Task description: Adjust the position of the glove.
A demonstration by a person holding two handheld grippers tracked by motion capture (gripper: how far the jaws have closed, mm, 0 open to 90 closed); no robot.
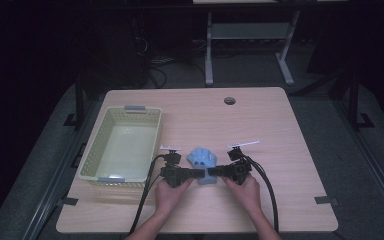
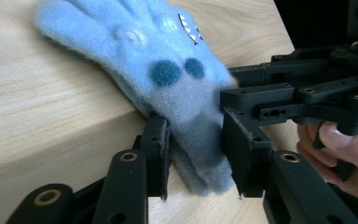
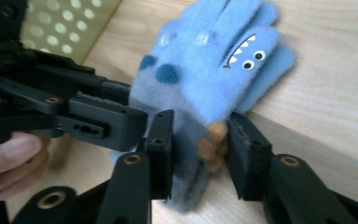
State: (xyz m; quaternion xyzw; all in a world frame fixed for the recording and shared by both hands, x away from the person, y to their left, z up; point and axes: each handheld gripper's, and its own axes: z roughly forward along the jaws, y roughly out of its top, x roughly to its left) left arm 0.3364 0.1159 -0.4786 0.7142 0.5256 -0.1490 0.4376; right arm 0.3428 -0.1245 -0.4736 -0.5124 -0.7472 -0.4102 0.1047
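A fuzzy blue glove (image 1: pixel 202 158) with a toothy face lies flat on the wooden table (image 1: pixel 280 150), its fingers pointing away from me and its grey cuff toward the front. My left gripper (image 1: pixel 200 173) comes in from the left and my right gripper (image 1: pixel 215 172) from the right, tip to tip at the cuff. In the left gripper view the jaws (image 2: pixel 196 158) press on both sides of the grey cuff (image 2: pixel 200 144). The right gripper's jaws (image 3: pixel 198 149) squeeze the same cuff, where a brown patch (image 3: pixel 212 140) shows.
A pale green slotted basket (image 1: pixel 94 145) with nothing in it stands on the table's left half, close to my left hand. There is a round cable hole (image 1: pixel 229 100) near the far edge. The person's hands reach in from the front edge, cables trailing back.
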